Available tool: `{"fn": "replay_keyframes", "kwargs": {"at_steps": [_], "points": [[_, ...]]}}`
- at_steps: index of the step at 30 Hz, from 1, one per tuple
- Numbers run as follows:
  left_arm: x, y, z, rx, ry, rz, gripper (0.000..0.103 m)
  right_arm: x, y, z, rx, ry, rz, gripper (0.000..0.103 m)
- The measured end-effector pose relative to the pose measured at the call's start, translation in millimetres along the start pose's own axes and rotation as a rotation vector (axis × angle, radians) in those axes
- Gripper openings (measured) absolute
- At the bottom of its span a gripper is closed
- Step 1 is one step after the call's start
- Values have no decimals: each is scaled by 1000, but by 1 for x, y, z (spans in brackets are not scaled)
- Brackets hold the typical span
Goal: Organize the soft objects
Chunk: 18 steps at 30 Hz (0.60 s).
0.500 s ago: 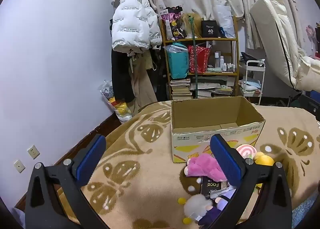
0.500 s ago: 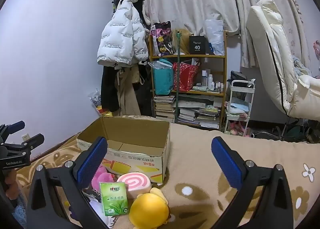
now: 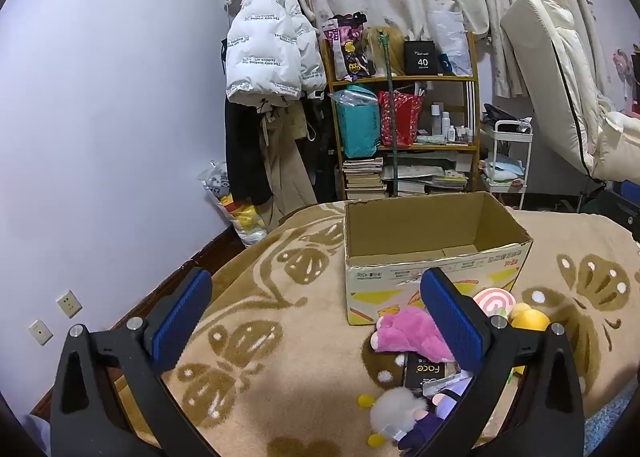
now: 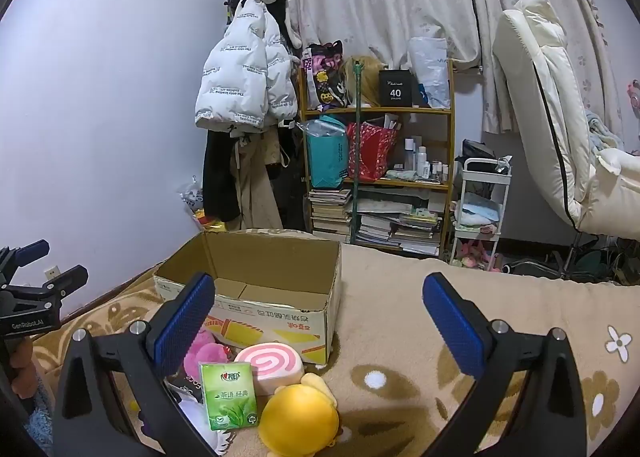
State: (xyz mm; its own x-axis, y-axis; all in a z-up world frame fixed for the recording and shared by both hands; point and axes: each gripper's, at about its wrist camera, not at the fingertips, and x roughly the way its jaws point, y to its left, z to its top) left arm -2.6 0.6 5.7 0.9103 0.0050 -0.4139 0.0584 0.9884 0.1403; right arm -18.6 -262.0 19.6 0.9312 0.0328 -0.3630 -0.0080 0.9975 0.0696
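Observation:
An empty cardboard box (image 3: 432,257) (image 4: 256,281) stands open on the beige blanket. In front of it lies a heap of soft things: a pink plush (image 3: 408,331) (image 4: 208,353), a pink-and-white swirl cushion (image 3: 494,299) (image 4: 270,365), a yellow plush (image 3: 528,319) (image 4: 298,419), a white fluffy toy (image 3: 394,409) and a green tissue pack (image 4: 229,395). My left gripper (image 3: 316,321) is open, nothing between its fingers, the heap behind its right finger. My right gripper (image 4: 318,321) is open and empty above the blanket; the heap lies by its left finger.
A black pack marked "face" (image 3: 424,371) lies in the heap. The other gripper (image 4: 32,297) shows at the left edge of the right wrist view. Behind the bed are a cluttered shelf (image 3: 404,129), hanging coats (image 3: 268,57), a white cart (image 4: 482,209) and a cream chair (image 4: 560,117).

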Motion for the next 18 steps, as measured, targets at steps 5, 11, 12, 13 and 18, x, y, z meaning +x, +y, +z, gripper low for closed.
{"fn": "replay_keyframes", "kwargs": {"at_steps": [5, 11, 12, 13, 18], "points": [[5, 2, -3, 0, 7, 7, 103, -1, 0, 0, 1, -3, -5, 103], [6, 3, -3, -1, 6, 7, 103, -2, -2, 0, 2, -3, -3, 103], [6, 3, -3, -2, 6, 6, 103, -2, -2, 0, 0, -3, -6, 103], [6, 2, -3, -1, 7, 6, 103, -2, -2, 0, 0, -3, -7, 103], [7, 2, -4, -3, 8, 12, 103, 0, 2, -2, 1, -2, -5, 103]]}}
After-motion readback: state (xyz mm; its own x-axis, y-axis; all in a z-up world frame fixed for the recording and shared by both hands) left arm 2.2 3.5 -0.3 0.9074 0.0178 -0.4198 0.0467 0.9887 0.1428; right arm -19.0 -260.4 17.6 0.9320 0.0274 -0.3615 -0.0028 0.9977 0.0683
